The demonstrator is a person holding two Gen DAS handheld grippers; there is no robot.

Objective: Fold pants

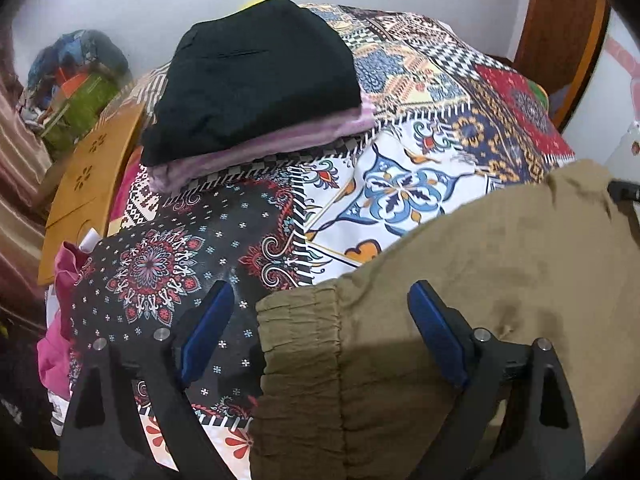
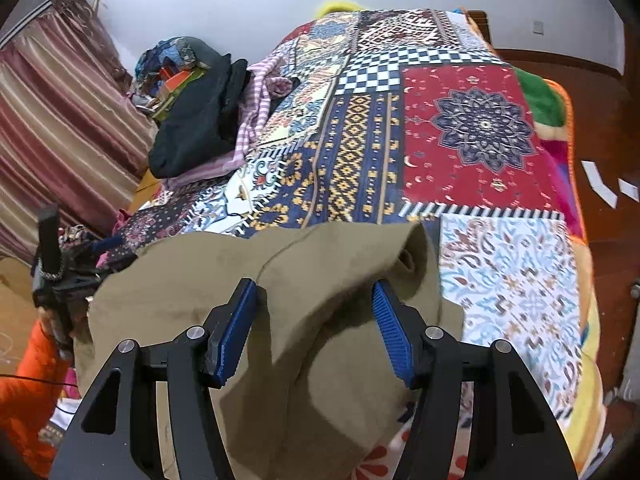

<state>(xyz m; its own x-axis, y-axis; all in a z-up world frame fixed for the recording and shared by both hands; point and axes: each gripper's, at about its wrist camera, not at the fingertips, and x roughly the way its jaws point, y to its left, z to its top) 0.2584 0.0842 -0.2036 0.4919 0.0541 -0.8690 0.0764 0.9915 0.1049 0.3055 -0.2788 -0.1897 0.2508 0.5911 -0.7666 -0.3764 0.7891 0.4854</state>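
Note:
Olive-khaki pants lie on a patchwork bedspread at the near edge of the bed. In the left wrist view their elastic waistband sits between the blue pads of my open left gripper. In the right wrist view the pants spread below my open right gripper, with a raised fold of fabric just beyond its right pad. Neither gripper holds the cloth. The left gripper shows at the left edge of the right wrist view.
A folded stack with a black garment on pink striped cloth sits at the far left of the bed. A wooden stool and clutter stand left of the bed. A striped curtain hangs at left.

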